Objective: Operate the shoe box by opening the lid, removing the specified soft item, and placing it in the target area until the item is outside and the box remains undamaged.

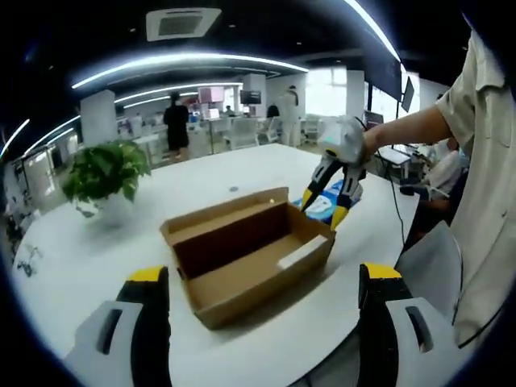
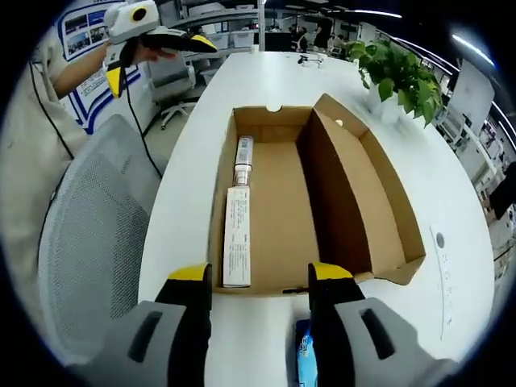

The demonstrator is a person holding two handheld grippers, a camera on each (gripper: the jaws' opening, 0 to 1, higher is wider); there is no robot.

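- While the cardboard shoe box [image 1: 250, 254] sits open on the white table [image 1: 97, 250], its lid flap [image 2: 367, 193] stands up along one side.
- Left gripper [image 1: 262, 310] hovers near the box, jaws wide apart, holding nothing.
- Right gripper [image 2: 260, 302] has jaws spread at the box's end, above a blue-and-white soft packet [image 2: 305, 359] lying on the table just outside the box.
- A potted plant [image 1: 105, 173] stands well apart from the box.
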